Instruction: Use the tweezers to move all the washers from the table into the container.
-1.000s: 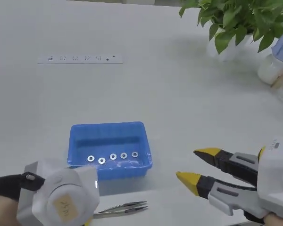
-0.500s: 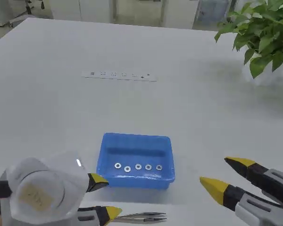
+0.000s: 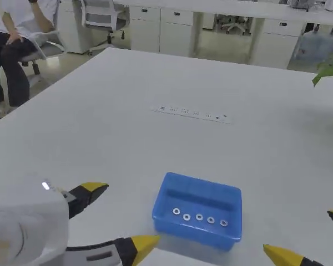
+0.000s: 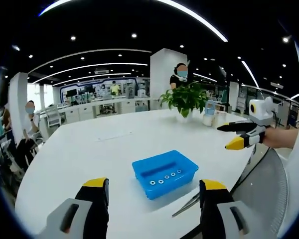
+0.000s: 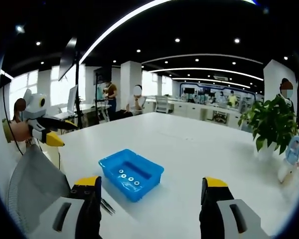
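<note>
A blue container stands on the white table with several washers in a row on its floor. Both grippers hang above the table's near edge, apart from it. My left gripper is open and holds nothing, to the container's left. My right gripper is open and holds nothing, to its right. The tweezers lie on the table in front of the container, untouched. In the left gripper view the container sits ahead of the left gripper. In the right gripper view the container and tweezers lie left of centre.
A thin labelled strip lies further back on the table. A potted plant and a bottle stand at the far right. A person sits on a chair beyond the table's left corner.
The head camera has tilted up, so the container now sits lower in the picture and the tweezers have dropped out of it. Both grippers stay open; container and washers have not moved.
</note>
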The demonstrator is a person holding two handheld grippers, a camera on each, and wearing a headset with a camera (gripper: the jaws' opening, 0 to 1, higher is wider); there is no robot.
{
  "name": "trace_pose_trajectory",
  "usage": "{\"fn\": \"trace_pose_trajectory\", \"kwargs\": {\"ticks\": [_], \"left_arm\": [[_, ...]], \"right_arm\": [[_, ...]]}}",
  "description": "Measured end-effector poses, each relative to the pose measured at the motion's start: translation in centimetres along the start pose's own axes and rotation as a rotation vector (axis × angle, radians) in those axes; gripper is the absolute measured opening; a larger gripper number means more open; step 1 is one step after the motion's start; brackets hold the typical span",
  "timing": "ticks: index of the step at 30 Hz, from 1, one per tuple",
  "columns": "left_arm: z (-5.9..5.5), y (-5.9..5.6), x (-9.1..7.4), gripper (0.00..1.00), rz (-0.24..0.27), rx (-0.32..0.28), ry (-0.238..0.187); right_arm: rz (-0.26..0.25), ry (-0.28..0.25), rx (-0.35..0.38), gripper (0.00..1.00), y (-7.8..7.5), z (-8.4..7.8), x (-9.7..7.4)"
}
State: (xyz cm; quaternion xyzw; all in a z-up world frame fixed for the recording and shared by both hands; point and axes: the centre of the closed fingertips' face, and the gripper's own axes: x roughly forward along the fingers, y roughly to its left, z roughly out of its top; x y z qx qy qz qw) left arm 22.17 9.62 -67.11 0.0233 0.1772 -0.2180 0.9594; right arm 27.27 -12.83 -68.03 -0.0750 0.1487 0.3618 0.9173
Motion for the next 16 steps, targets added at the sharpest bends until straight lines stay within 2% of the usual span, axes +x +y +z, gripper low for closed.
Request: {"fn": "trace_pose_trajectory", "kwargs": {"ticks": [3,5,8,11,14,16], "left_arm": [[0.4,0.4,-0.3,0.87,0.026,-0.021,-0.029],[0.8,0.7,-0.4,0.90,0.045,-0.035,-0.049],[1.9,0.7,-0.8,0.94,0.061,-0.067,-0.103],[3.1,0.5,-1.0,0.99,0.061,-0.078,-0.184],[3.5,0.5,-1.1,0.99,0.045,-0.116,-0.216],[3.4,0.5,-1.0,0.99,0.041,-0.136,-0.204]], "right_arm": [[-0.003,-0.013,0.006,0.84,-0.2,0.1,-0.2],[0.003,-0.031,0.026,0.86,-0.2,0.3,-0.2],[0.013,-0.051,0.036,0.93,-0.2,0.6,-0.2],[0.021,-0.084,0.027,0.97,0.0,1.2,-0.1],[0.016,-0.096,0.028,0.99,0.1,1.4,-0.2],[0.015,-0.098,0.037,0.99,0.3,1.4,-0.2]]}}
